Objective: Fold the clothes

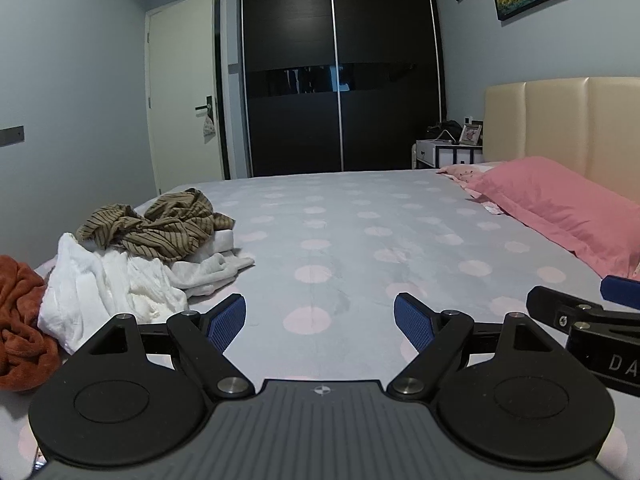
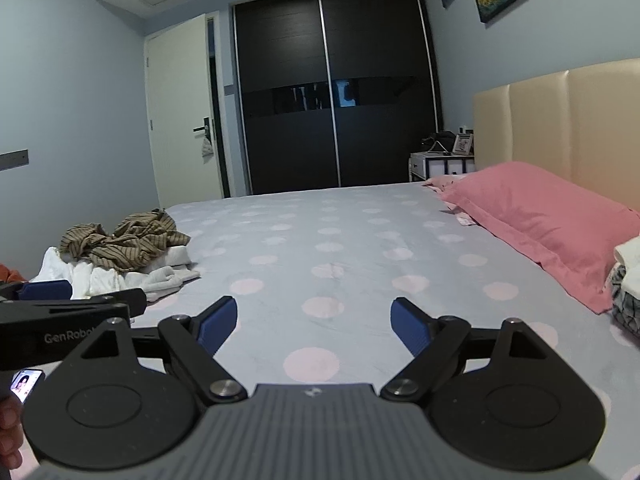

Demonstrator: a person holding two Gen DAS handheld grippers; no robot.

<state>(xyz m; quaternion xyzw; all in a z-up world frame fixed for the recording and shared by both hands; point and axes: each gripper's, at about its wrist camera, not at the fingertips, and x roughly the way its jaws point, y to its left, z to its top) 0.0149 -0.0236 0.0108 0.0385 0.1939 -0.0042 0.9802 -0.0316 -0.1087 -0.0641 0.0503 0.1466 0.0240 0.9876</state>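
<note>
A heap of unfolded clothes lies at the left of the bed: a brown striped garment (image 1: 160,224) on top, crumpled white cloth (image 1: 108,284) below it, and a rust-orange garment (image 1: 20,320) at the near left edge. The same striped garment (image 2: 124,240) and white cloth (image 2: 100,276) show in the right wrist view. My left gripper (image 1: 320,320) hovers open over the bedsheet, nothing between its blue pads. My right gripper (image 2: 314,324) is also open and empty, beside the left one. Folded items (image 2: 628,280) sit at the far right edge.
The bed (image 1: 360,232) has a grey sheet with pale pink dots. A pink pillow (image 1: 560,208) lies against the beige headboard (image 1: 560,124). Beyond stand a dark sliding wardrobe (image 1: 340,80), a white door (image 1: 184,100) and a nightstand (image 1: 444,152).
</note>
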